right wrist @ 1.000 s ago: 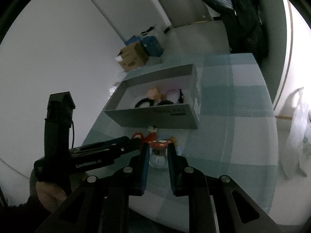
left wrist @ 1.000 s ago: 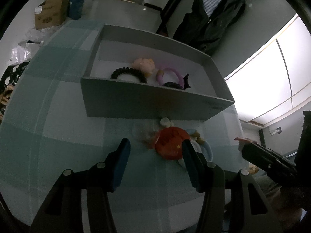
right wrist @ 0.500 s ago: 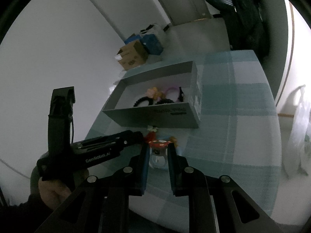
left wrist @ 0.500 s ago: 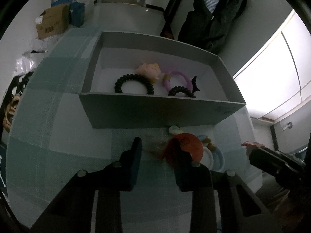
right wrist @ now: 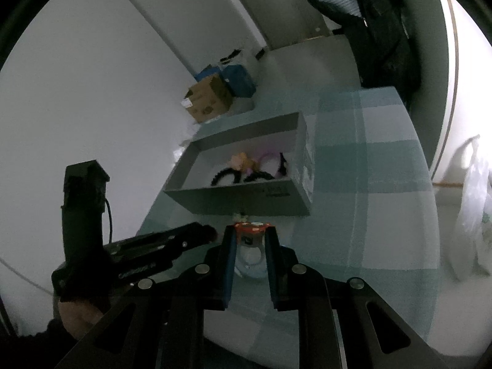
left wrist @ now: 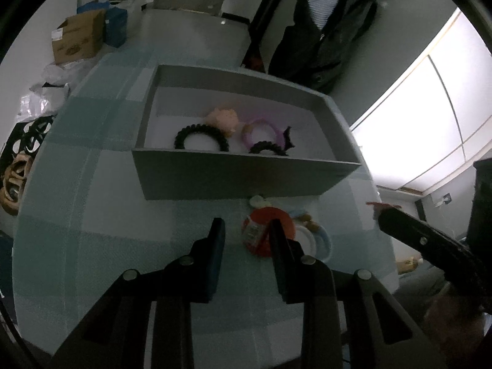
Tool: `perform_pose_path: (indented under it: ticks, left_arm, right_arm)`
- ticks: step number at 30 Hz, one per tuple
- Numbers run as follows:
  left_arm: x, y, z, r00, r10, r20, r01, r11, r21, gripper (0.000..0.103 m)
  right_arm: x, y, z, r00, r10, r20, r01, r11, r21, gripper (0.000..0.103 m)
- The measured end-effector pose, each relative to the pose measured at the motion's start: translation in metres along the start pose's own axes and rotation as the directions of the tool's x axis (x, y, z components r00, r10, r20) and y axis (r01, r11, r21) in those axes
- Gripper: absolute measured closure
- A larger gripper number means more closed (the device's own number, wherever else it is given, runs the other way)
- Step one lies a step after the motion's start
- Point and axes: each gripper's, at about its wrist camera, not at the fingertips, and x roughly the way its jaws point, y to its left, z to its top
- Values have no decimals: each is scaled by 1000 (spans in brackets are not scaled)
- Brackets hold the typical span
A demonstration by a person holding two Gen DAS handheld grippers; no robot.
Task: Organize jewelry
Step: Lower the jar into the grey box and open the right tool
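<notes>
Red hair clip beside narrowed left hand-held gripper, previously wider

Left gripper: black frame, blue-padded fingers, silver screws. Right gripper: identical build. Lower left of the right wrist view: bare-skinned hand, black cable, white lettering.

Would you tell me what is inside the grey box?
In the box: two black coil hair ties, a pink ring and a peach charm. The near wall hides the floor behind it.
</notes>
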Motion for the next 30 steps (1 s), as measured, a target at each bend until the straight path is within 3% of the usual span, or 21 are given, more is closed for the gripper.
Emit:
perform_pose_path:
  ticks: [10,14,21,30]
  left_arm:
    - [-42,-15,3,994,-23,102,18,999,43,79]
    - [-57,-20,7,988,10,157,-18,999,50,79]
    - [-63,-16,27,981,-8,192,6,1000,15,79]
    - [-55,-18,48,984,0,179,-8,999,45,79]
  right_arm:
    - [-6,17,16,998,53,45,-53,999,-9,86]
    - [-13,28,26,996,56,71,-54,998,-22,86]
    - [-16,38,42,994,70,79,-68,997,-34,86]
    - [3,34,68,994,85,72,-81,995,-52,86]
